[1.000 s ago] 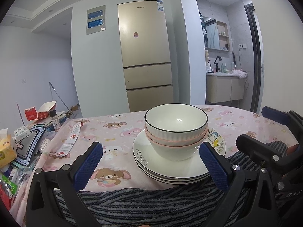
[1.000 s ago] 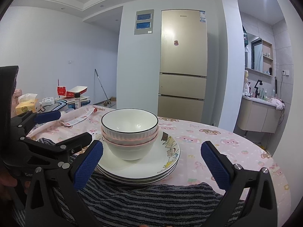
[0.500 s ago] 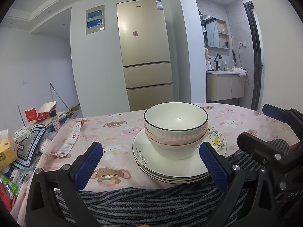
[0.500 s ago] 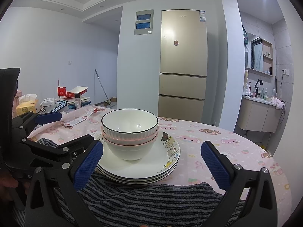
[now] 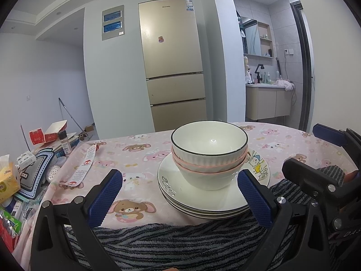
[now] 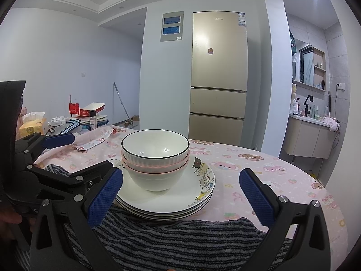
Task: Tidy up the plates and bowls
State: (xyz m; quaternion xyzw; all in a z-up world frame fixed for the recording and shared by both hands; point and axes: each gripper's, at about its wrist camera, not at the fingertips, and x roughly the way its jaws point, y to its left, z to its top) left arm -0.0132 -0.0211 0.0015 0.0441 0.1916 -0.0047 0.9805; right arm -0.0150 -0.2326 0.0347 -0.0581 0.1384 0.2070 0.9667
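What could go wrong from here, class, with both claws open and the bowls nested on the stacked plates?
1. The stack of plates partly overlaps the striped towel, so it may sit unevenly and rock.
2. Lifting the top bowl could drag up the pink-rimmed bowl nested beneath it.

Two low, near, fridge-facing wrist views sharing the stacked bowls (image 5: 208, 155).

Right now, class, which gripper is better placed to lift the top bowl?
Probably left: the top bowl sits nearer midway between the left gripper's open fingers; the right gripper, also open, sees it off toward one side.
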